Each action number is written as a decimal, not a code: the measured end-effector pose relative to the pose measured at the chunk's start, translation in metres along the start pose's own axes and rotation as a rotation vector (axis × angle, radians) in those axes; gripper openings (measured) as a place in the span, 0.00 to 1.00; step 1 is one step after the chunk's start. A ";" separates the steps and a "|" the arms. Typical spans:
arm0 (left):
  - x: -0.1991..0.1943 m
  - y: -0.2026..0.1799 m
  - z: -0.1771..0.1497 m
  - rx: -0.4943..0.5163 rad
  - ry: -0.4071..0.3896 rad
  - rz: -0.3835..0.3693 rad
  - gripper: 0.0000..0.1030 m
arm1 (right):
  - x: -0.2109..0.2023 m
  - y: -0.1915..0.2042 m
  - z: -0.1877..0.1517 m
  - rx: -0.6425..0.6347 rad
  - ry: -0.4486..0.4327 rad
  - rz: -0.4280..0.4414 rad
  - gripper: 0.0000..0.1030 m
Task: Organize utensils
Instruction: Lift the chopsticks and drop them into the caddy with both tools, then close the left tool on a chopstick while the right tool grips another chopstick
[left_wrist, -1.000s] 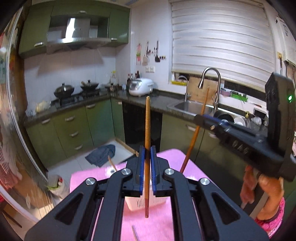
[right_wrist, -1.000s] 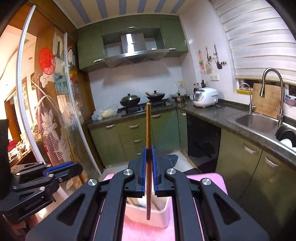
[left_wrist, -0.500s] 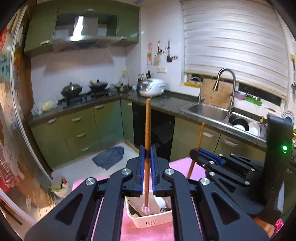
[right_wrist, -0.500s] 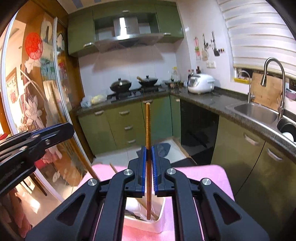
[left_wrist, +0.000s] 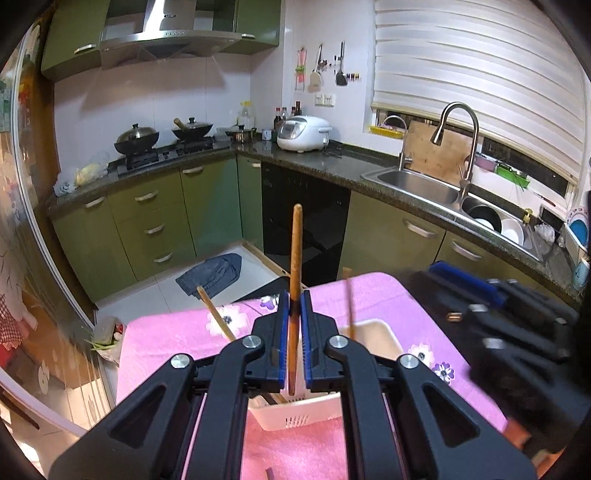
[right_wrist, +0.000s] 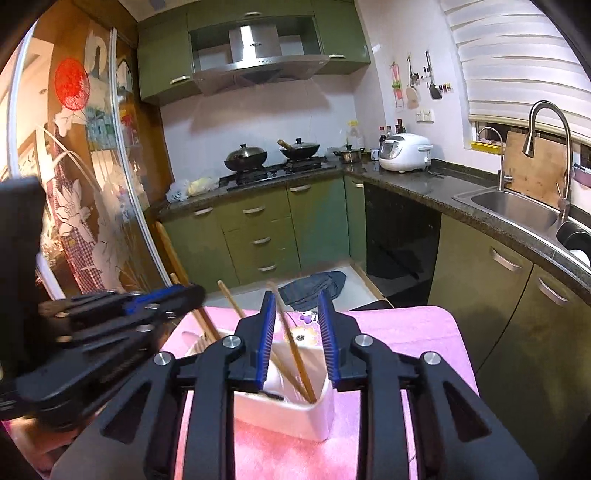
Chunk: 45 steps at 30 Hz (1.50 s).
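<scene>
My left gripper (left_wrist: 294, 308) is shut on a wooden chopstick (left_wrist: 295, 258) held upright, its lower tip over the white utensil holder (left_wrist: 295, 415) on the pink cloth. My right gripper (right_wrist: 297, 321) is open and empty just above the white utensil holder (right_wrist: 295, 413). A wooden chopstick (right_wrist: 293, 350) leans inside the holder between the right jaws, free of them. Other chopsticks (right_wrist: 231, 299) stick out of the holder on the left. The right gripper shows blurred at the right of the left wrist view (left_wrist: 517, 325); the left gripper shows at the left of the right wrist view (right_wrist: 110, 325).
A pink flowered cloth (left_wrist: 436, 332) covers the table. Beyond it are green kitchen cabinets (left_wrist: 155, 229), a stove with pans (left_wrist: 162, 136), a rice cooker (left_wrist: 303, 133) and a sink (left_wrist: 417, 188). A blue cloth (left_wrist: 210, 273) lies on the floor.
Both grippers came down towards the holder. The right gripper opened and let its chopstick drop into the holder. The left gripper still holds its chopstick.
</scene>
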<state>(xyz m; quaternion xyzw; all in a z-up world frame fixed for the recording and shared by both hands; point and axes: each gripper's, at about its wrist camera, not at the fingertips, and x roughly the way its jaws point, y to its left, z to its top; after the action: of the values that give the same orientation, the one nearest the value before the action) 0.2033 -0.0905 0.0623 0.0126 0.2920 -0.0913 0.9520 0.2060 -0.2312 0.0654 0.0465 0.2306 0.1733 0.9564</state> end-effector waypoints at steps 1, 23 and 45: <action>0.001 0.000 -0.002 0.000 0.005 -0.001 0.06 | -0.008 -0.001 -0.003 0.002 -0.002 0.003 0.24; -0.024 0.003 -0.133 0.002 0.241 0.058 0.81 | -0.028 -0.043 -0.214 -0.009 0.505 -0.110 0.48; 0.008 0.021 -0.225 -0.075 0.460 0.085 0.33 | 0.010 -0.027 -0.219 -0.060 0.586 -0.163 0.54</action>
<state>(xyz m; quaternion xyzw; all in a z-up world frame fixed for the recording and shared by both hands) 0.0887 -0.0539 -0.1297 0.0100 0.5036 -0.0349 0.8632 0.1228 -0.2509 -0.1385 -0.0526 0.4944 0.1090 0.8608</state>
